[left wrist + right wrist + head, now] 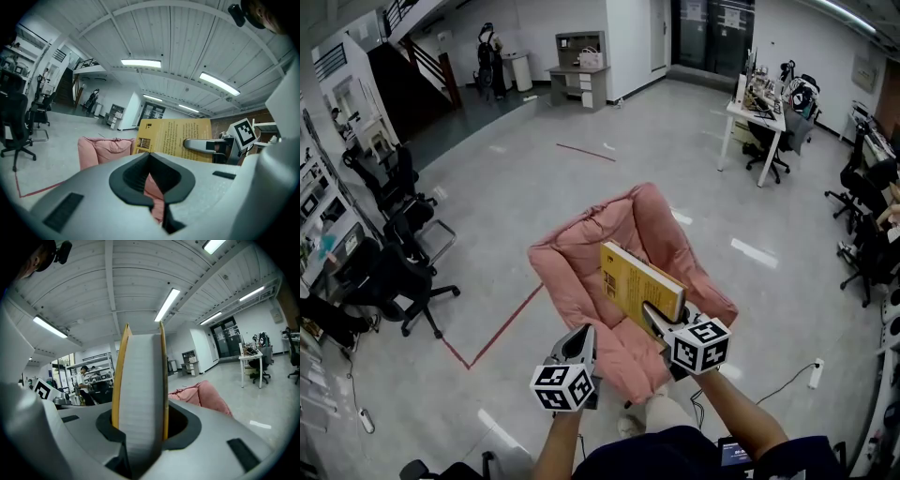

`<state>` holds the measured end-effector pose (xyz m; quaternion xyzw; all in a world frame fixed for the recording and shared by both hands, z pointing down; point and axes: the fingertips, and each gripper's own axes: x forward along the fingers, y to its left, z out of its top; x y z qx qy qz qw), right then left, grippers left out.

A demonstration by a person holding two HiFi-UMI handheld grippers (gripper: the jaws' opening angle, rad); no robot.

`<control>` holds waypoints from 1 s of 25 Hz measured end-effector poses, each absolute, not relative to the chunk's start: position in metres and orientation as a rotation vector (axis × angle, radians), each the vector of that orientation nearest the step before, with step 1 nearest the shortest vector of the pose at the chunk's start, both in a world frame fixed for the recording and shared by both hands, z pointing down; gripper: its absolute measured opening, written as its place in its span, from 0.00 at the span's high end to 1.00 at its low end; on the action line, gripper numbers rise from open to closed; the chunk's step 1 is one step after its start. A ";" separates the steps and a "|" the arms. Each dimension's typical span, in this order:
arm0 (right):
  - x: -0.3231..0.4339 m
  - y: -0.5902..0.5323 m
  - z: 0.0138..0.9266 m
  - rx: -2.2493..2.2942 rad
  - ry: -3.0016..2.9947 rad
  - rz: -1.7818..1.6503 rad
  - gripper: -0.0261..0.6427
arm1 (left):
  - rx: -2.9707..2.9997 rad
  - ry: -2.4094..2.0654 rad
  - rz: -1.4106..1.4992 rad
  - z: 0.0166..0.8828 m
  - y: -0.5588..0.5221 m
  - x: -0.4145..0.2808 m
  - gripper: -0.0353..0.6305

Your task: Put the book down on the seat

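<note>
The left gripper (579, 342) is by the front edge of the pink seat (581, 246). Its fingers are pressed together and hold nothing. The right gripper (656, 321) squeezes the near end of the yellow book (639, 281). The book stands tilted over the seat's middle, not lying down yet.

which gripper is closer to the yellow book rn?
Right. The right gripper is clamped on the book's near edge; the left gripper sits apart to its left, not touching it.
</note>
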<state>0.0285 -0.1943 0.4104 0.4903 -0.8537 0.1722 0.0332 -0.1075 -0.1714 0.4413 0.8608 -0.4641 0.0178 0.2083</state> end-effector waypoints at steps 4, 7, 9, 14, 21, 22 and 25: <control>0.032 -0.195 0.416 1.513 -2.608 0.545 0.73 | 2.385 -1.281 0.053 0.446 -0.173 -0.105 0.94; 0.036 -0.201 0.421 1.506 -2.597 0.558 0.73 | 2.373 -1.280 0.058 0.449 -0.178 -0.101 0.94; 0.040 -0.206 0.426 1.499 -2.586 0.567 0.73 | 2.367 -1.277 0.061 0.451 -0.181 -0.097 0.94; 0.043 -0.220 0.436 1.483 -2.570 0.583 0.73 | 2.343 -1.274 0.081 0.463 -0.192 -0.093 0.94; 0.050 -0.239 0.455 1.464 -2.527 0.628 0.73 | 2.320 -1.280 0.107 0.477 -0.209 -0.089 0.94; 0.050 -0.242 0.458 1.458 -2.522 0.633 0.73 | 2.313 -1.281 0.110 0.479 -0.211 -0.089 0.94; 0.050 -0.248 0.467 1.433 -2.510 0.648 0.73 | 2.291 -1.291 0.115 0.485 -0.218 -0.090 0.94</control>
